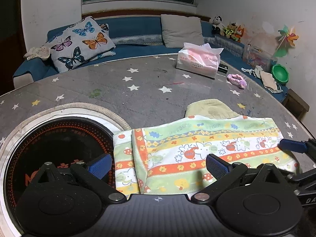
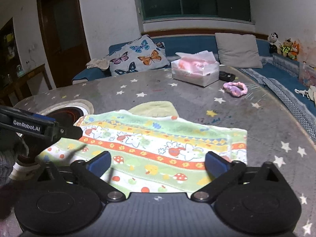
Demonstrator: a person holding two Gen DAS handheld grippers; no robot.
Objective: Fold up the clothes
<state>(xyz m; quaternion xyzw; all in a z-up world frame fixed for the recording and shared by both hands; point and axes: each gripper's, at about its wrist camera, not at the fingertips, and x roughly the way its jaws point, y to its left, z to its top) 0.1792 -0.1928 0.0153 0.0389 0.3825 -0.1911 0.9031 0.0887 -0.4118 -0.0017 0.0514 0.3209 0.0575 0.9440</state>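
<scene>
A patterned cloth point(image 1: 197, 152) with green, orange and yellow stripes and cartoon prints lies flat on the grey star-print table point(image 1: 138, 83); it also shows in the right wrist view point(image 2: 158, 144). Its left end is folded over near the stove. A pale yellow-green garment point(image 1: 211, 108) sticks out from under its far edge and shows in the right wrist view point(image 2: 154, 108). My left gripper point(image 1: 158, 166) is open, just above the cloth's near edge. My right gripper point(image 2: 158, 163) is open over the cloth's near edge; one of its fingers point(image 1: 294, 145) shows at the cloth's right end.
A round black induction stove point(image 1: 55, 154) is set in the table left of the cloth. A tissue box point(image 1: 199, 63), a pink scrunchie point(image 1: 237, 80) and a small black object point(image 1: 223, 68) lie at the far side. A blue sofa point(image 1: 134, 31) with cushions stands behind.
</scene>
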